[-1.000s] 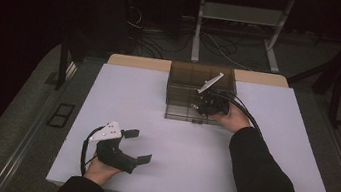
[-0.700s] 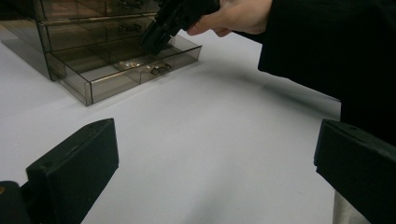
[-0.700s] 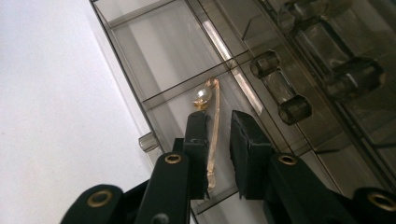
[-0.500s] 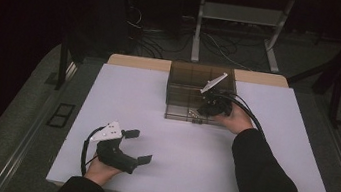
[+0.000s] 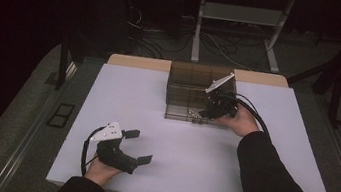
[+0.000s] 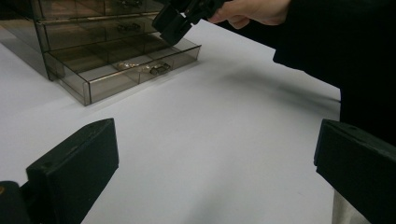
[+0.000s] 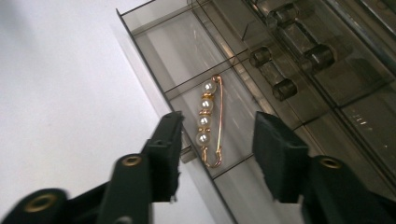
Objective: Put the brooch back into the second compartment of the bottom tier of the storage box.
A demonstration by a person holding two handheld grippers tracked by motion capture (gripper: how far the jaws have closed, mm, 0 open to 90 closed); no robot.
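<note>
A smoky clear drawer cabinet (image 5: 195, 82) stands at the table's far middle, with its bottom drawer (image 5: 183, 113) pulled out. In a drawer compartment lies a gold safety-pin brooch (image 7: 210, 119) with several pearls, also visible as the brooch (image 6: 128, 65) in the left gripper view. My right gripper (image 5: 205, 113) hangs open just above the drawer; in its own view the right gripper (image 7: 219, 130) has a jaw on either side of the brooch, not touching it. My left gripper (image 5: 139, 146) rests open and empty near the table's front left.
The white table (image 5: 261, 154) has bare room between the two grippers and on both sides of the cabinet. The upper drawers (image 7: 299, 56) are shut and have round knobs. The person's dark sleeve (image 5: 267, 180) lies across the right front.
My right gripper has shifted slightly over the open drawer. The left gripper has stayed where it was.
</note>
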